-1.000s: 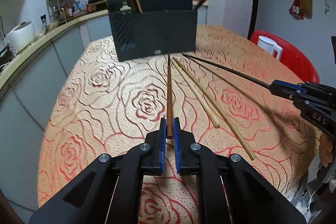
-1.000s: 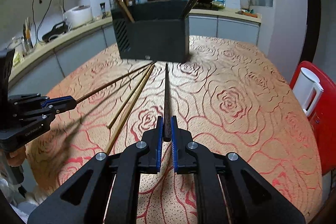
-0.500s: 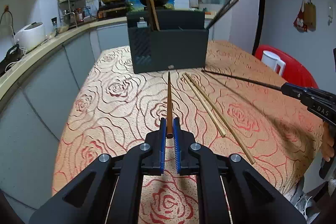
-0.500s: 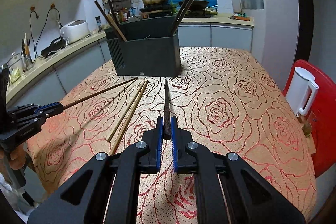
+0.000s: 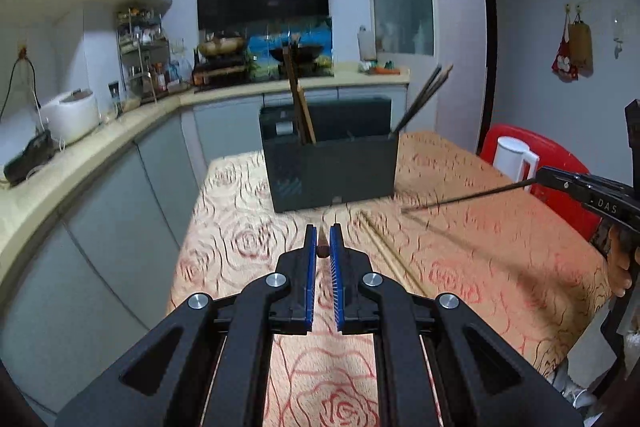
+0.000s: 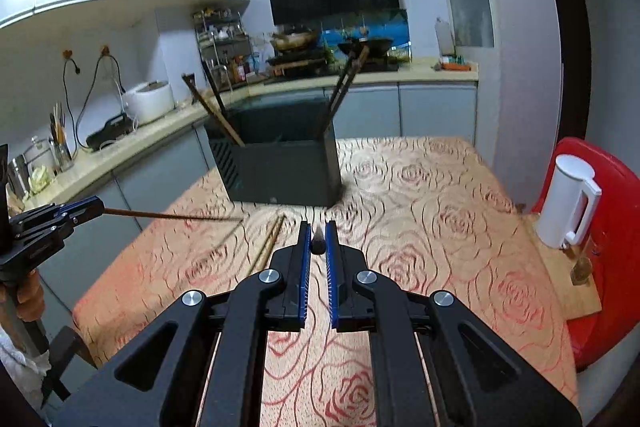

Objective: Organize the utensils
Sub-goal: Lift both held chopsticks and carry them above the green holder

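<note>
My left gripper (image 5: 323, 239) is shut on a brown chopstick (image 5: 322, 247), held level above the table and pointing at the black utensil holder (image 5: 332, 173). My right gripper (image 6: 318, 233) is shut on a dark chopstick (image 6: 318, 241), also lifted and pointing at the holder (image 6: 280, 171). Each gripper shows in the other's view, the right one (image 5: 548, 175) with its dark chopstick (image 5: 468, 195), the left one (image 6: 94, 207) with its brown chopstick (image 6: 172, 215). Two pale wooden chopsticks (image 5: 384, 247) lie on the tablecloth. The holder has chopsticks standing at both ends.
The table has a rose-patterned cloth (image 6: 420, 227). A red chair (image 6: 608, 227) with a white kettle (image 6: 570, 203) stands at the right. A kitchen counter (image 5: 80, 163) with a rice cooker (image 5: 72, 115) runs along the left, close to the table's edge.
Both grippers have lifted their chopsticks off the table and tilted up, so the chopsticks now point level at the holder. The two pale chopsticks have not moved.
</note>
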